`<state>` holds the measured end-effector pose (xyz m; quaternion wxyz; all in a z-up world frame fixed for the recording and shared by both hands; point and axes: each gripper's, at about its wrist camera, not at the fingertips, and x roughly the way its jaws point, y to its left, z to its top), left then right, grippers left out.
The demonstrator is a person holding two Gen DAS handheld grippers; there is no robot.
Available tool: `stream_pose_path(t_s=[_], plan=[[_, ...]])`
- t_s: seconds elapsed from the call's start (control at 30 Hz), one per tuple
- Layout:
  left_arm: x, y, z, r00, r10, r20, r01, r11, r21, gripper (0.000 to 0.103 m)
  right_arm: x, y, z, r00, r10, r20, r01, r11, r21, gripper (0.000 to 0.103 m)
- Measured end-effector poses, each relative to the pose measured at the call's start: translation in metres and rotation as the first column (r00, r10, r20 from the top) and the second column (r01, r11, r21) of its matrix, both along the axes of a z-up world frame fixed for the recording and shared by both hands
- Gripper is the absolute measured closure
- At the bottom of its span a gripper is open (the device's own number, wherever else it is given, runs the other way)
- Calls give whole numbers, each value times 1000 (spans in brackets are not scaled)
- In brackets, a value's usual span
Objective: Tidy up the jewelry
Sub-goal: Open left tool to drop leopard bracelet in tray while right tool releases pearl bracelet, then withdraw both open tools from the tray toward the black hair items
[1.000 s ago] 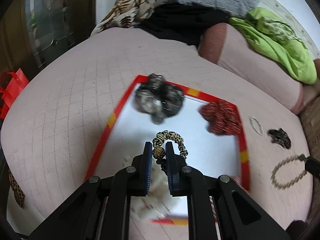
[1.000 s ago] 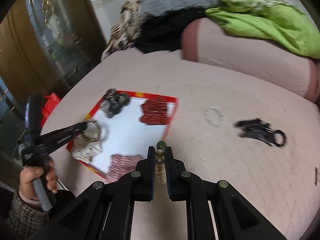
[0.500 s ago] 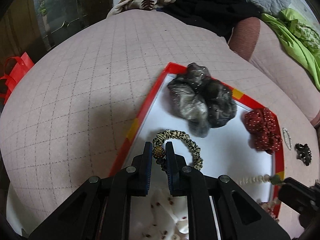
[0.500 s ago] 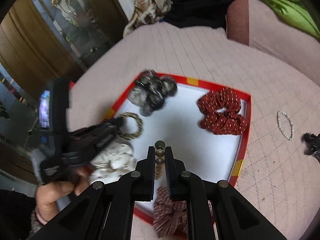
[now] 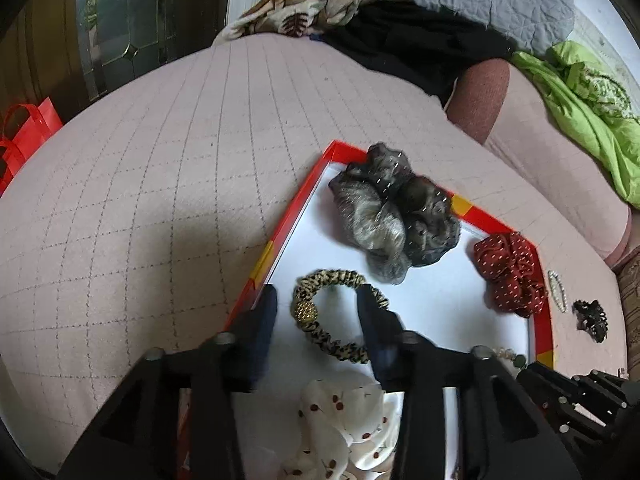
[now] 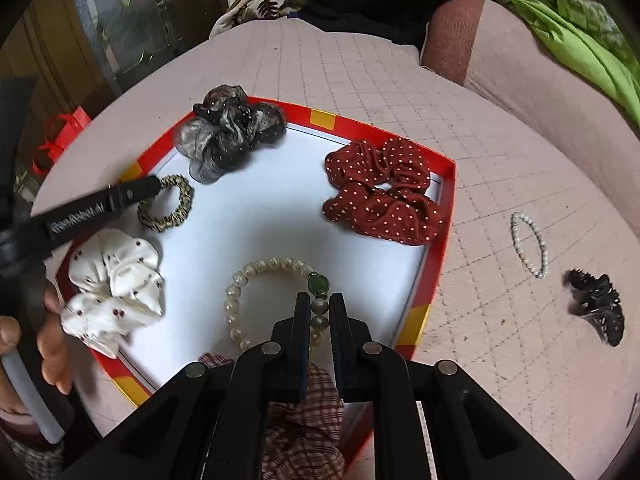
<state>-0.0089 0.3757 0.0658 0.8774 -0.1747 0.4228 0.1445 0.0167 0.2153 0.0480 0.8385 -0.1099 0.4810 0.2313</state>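
Note:
A red-rimmed white tray (image 5: 296, 208) (image 6: 444, 216) lies on the pink quilted bed. My left gripper (image 5: 318, 300) is open, its fingers on either side of a leopard-print hair tie with a gold bead (image 5: 332, 312) (image 6: 170, 208) that lies on the tray. My right gripper (image 6: 319, 308) is shut on a pearl bracelet with a green bead (image 6: 256, 276), which rests on the tray floor. In the tray also lie a grey scrunchie (image 5: 392, 216) (image 6: 228, 136), a red dotted scrunchie (image 5: 510, 274) (image 6: 380, 192), a white cherry scrunchie (image 5: 340, 428) (image 6: 116, 284) and a plaid scrunchie (image 6: 304, 432).
On the bed right of the tray lie a thin bead bracelet (image 6: 528, 244) (image 5: 557, 290) and a black hair claw (image 6: 596, 306) (image 5: 592, 318). Green cloth (image 5: 584, 120), dark and grey bedding lie at the back. A red bag (image 5: 24, 136) stands at left.
My left gripper has opened and let go of the leopard hair tie on the tray. My right gripper has carried the pearl bracelet over the tray and lowered it onto the floor.

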Motion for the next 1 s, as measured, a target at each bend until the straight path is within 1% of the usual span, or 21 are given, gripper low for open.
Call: stream_pose_path(t_s=[0.07, 0.1, 0.13, 0.17, 0.2, 0.23, 0.37, 0.5, 0.57, 0.67, 0.8, 0.83, 0.9, 0.97, 1.0], plan=[[-2, -1, 3, 1000, 0, 16, 0, 1000, -2, 61, -2, -2, 1, 1000, -2, 6, 2, 1000, -6, 91], [-2, -2, 3, 1000, 1, 20, -1, 1000, -5, 61, -3, -3, 1, 1000, -2, 6, 2, 1000, -4, 88], [-3, -2, 4, 1000, 2, 23, -2, 1000, -7, 61, -4, -5, 3, 1000, -2, 6, 2, 1000, 4, 79], [-4, -3, 5, 1000, 3, 26, -3, 1000, -10, 61, -5, -6, 5, 1000, -5, 11, 5, 1000, 11, 74], [-5, -3, 6, 1000, 2, 29, -2, 1000, -12, 61, -7, -8, 7, 1000, -9, 20, 8, 1000, 16, 65], [-6, -3, 7, 999, 1, 33, -1, 1000, -12, 61, -9, -10, 11, 999, -11, 34, 11, 1000, 21, 63], [-11, -7, 13, 999, 2, 53, -2, 1000, 9, 60, -22, -19, 23, 998, -10, 70, 8, 999, 32, 62], [-16, -12, 17, 998, 15, 54, -18, 999, 47, 60, -38, -36, 32, 996, -26, 86, 22, 999, 46, 62], [-20, -17, 20, 999, 19, 46, -22, 997, 74, 60, -48, -49, 36, 995, -43, 93, 38, 998, 55, 61], [-27, -29, 23, 999, 24, 24, -26, 994, 104, 60, -60, -74, 39, 992, -86, 96, 80, 994, 71, 57], [-43, -56, 35, 1000, -18, 20, 15, 992, 123, 60, -71, -110, 39, 986, -149, 71, 142, 985, 96, 57], [-46, -62, 37, 999, -26, 19, 24, 991, 129, 59, -74, -119, 39, 984, -165, 67, 158, 982, 101, 56], [-56, -79, 42, 999, -43, 14, 41, 991, 131, 50, -80, -135, 40, 979, -190, 68, 182, 977, 109, 56], [-63, -94, 46, 998, -60, 11, 59, 993, 100, 47, -88, -151, 41, 974, -212, 80, 203, 973, 109, 55], [-66, -103, 47, 997, -78, 7, 77, 994, 82, 47, -92, -158, 41, 971, -223, 86, 213, 971, 108, 53]])
